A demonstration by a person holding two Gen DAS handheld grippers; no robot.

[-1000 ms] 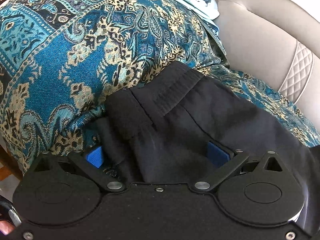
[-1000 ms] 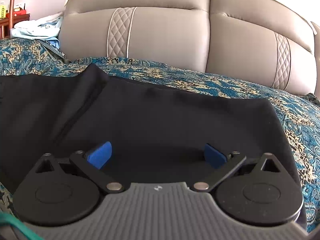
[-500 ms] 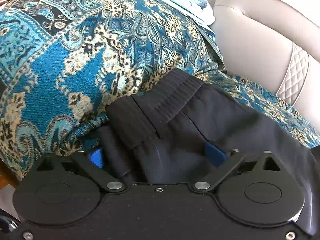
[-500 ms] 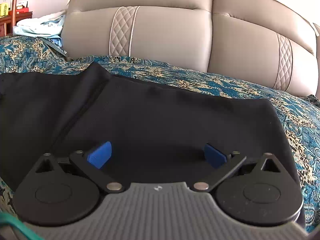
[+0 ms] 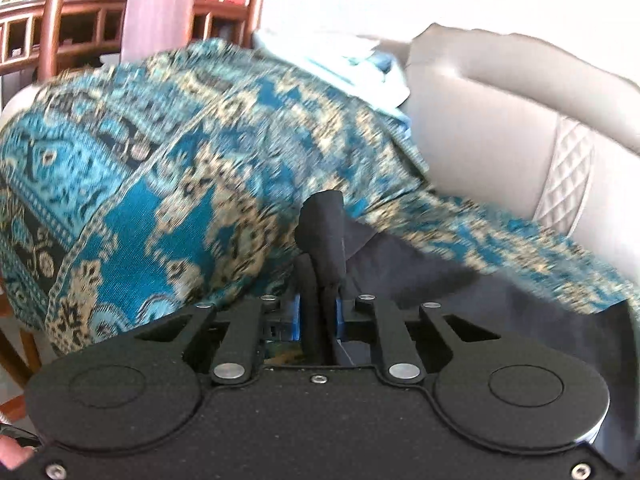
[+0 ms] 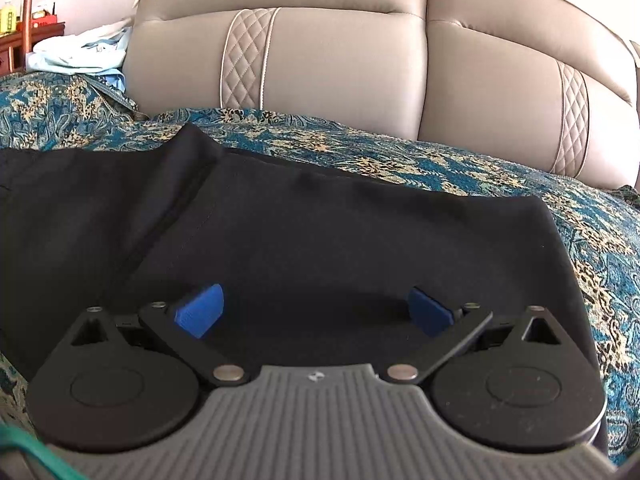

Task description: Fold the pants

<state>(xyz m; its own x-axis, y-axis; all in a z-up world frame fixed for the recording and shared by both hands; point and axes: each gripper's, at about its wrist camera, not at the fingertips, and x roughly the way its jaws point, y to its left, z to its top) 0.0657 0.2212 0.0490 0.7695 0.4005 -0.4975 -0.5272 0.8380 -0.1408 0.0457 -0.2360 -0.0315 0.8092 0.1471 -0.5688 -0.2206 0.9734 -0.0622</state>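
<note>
Left gripper (image 5: 318,314) pitched down, jaws just closed and now clamped on a bunched fold of the black pants (image 5: 322,232); fabric stands up in a ridge straight ahead of the pads. Right gripper (image 6: 316,310) also pitched down, jaws wide apart, blue pads (image 6: 200,310) hovering over flat pants cloth (image 6: 320,240), nothing pinched. Pants lie spread on the patterned blue throw (image 6: 440,160) covering the sofa seat. Pants' far edge stops short of the beige backrest (image 6: 340,64); a strip of bare throw lies between. Right of the pants more throw is free. Left of the pants the throw humps over the sofa arm (image 5: 160,184), light clothes (image 6: 80,52) heaped at its far end.
</note>
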